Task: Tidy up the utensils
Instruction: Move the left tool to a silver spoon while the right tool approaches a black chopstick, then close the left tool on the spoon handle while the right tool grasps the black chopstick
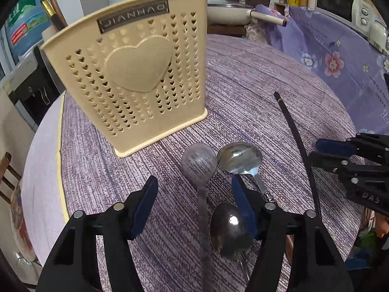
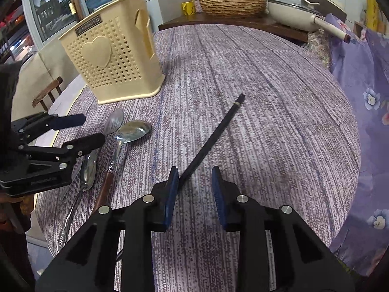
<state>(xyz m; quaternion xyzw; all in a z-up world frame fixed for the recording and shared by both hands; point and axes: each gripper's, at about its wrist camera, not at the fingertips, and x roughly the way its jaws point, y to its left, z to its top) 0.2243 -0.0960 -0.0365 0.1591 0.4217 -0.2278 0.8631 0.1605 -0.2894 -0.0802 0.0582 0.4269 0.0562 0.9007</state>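
Basically, left wrist view: left gripper [image 1: 194, 202] spread over three crowded spoons [image 1: 199, 164], could pinch two at once; right wrist view: right gripper [image 2: 194, 189] parted, empty, chopstick [image 2: 211, 141] beside its left pad, may roll away; holder [image 2: 114, 58] stands beyond.

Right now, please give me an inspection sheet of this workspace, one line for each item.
Surface: round table under a purple woven cloth.
Job's things: cream utensil holder upright; three metal spoons lying together in front of it; black chopstick lying apart.
Clutter: nothing seen on the table.
Tongs: left tongs open over the spoons; right tongs open, empty, the chopstick's near end beside their left pad.
Cables: nothing seen.
Surroundings: white pan, woven basket, microwave, water bottle, floral cloth.
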